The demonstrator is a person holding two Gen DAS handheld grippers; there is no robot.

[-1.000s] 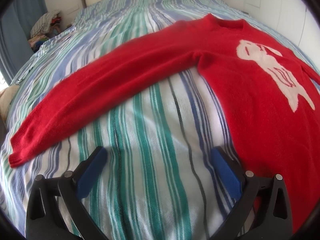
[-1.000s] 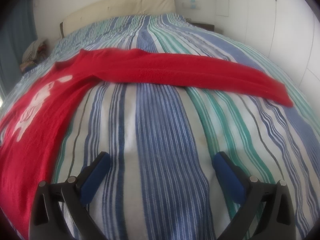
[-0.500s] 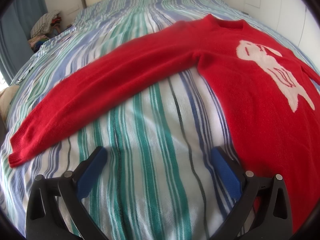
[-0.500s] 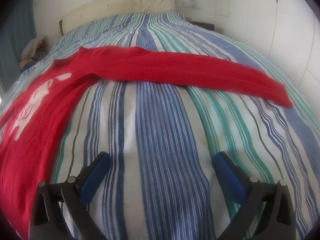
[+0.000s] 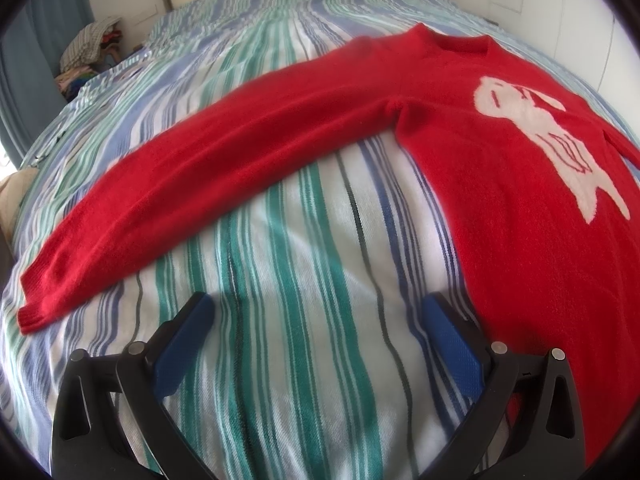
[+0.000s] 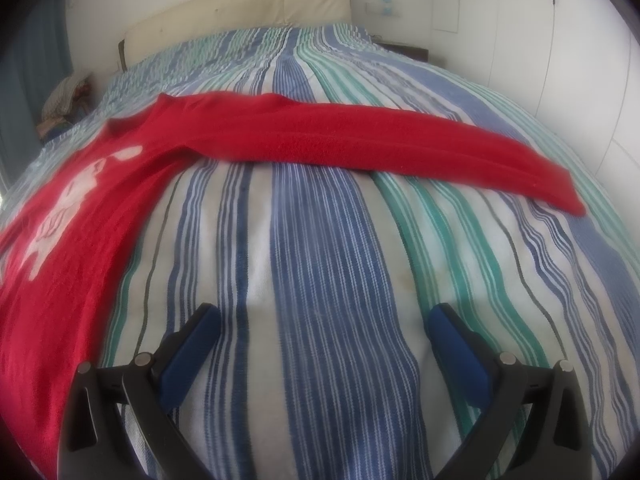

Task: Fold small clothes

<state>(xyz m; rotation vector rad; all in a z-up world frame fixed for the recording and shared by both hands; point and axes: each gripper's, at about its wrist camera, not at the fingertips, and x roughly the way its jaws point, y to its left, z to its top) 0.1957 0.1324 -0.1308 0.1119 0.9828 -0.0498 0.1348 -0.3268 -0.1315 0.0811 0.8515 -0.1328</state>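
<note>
A red sweater [image 5: 532,216] with a white animal figure lies flat on the striped bedspread, both sleeves spread outward. In the left wrist view one sleeve [image 5: 208,176] runs down to a cuff at the left. My left gripper [image 5: 316,312] hovers open over bare bedspread, its right finger close to the sweater's side edge. In the right wrist view the sweater body [image 6: 68,240] fills the left side and the other sleeve [image 6: 380,140] stretches right to its cuff. My right gripper [image 6: 324,320] is open over the bedspread, holding nothing, well short of that sleeve.
The striped bedspread [image 6: 320,240] covers the whole bed. A beige headboard [image 6: 240,4] stands at the far end. A pile of clothes [image 5: 92,56] sits by a blue curtain at the far left. White wall panels [image 6: 540,40] run along the right.
The right wrist view has drifted slightly, so the sweater body and sleeve sit a little lower and further left. The left gripper has barely moved. Both stay open.
</note>
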